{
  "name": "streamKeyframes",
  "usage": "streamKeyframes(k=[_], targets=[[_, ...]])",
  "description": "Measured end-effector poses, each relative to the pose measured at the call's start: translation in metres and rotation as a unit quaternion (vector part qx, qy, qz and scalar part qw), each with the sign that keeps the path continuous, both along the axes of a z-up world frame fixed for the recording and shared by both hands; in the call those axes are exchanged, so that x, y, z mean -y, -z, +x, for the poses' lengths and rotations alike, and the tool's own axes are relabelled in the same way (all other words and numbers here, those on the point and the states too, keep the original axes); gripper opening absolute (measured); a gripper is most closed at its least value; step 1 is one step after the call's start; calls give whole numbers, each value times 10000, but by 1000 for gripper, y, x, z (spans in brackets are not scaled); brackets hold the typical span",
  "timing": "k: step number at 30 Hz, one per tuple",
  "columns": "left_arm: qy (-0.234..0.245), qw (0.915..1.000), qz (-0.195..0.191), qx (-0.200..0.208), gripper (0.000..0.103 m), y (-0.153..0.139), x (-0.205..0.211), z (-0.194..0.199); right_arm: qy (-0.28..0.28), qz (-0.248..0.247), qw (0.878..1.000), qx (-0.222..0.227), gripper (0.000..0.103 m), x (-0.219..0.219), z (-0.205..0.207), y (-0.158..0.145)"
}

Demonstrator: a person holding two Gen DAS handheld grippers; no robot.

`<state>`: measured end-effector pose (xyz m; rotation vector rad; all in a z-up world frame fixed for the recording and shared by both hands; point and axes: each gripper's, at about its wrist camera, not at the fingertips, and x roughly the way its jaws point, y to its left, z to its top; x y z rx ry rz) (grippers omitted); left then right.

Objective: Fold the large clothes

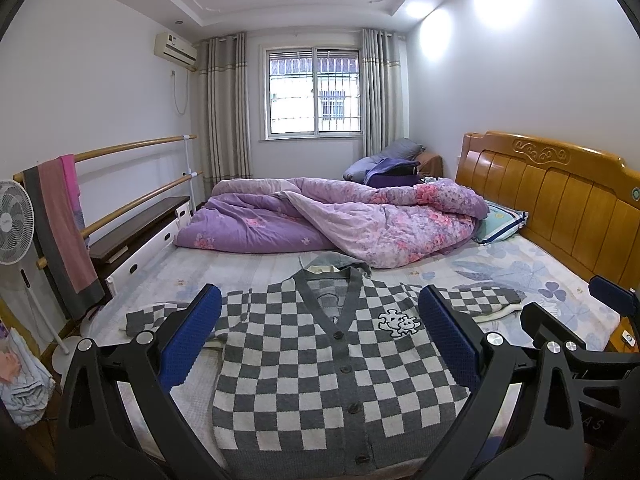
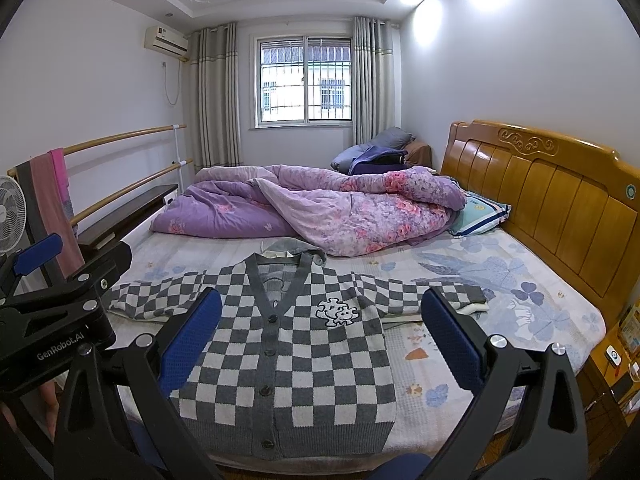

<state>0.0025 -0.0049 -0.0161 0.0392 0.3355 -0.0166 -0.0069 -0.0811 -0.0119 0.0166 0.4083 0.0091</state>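
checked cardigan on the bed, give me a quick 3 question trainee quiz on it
1. True or false: the checked cardigan lies flat, front up, buttoned.
2. What lies bunched beyond its collar? A) purple quilt B) blue suitcase C) stack of books
3. Fill in: both the left gripper and the right gripper are ____, holding nothing.

Key: 1 true; 2 A; 3 open

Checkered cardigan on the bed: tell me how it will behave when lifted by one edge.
The checkered cardigan is thick knit, so it will likely droop and sag. Its spread sleeves would probably trail behind. Buttoned shut, the front panels should stay together.
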Motion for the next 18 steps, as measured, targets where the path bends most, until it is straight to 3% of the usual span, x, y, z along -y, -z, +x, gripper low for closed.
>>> streamKeyframes(k=[18], targets=[[27, 9996, -149, -233, 98, 20, -22, 3, -84, -55, 9997, -223, 96, -8, 9, 11]])
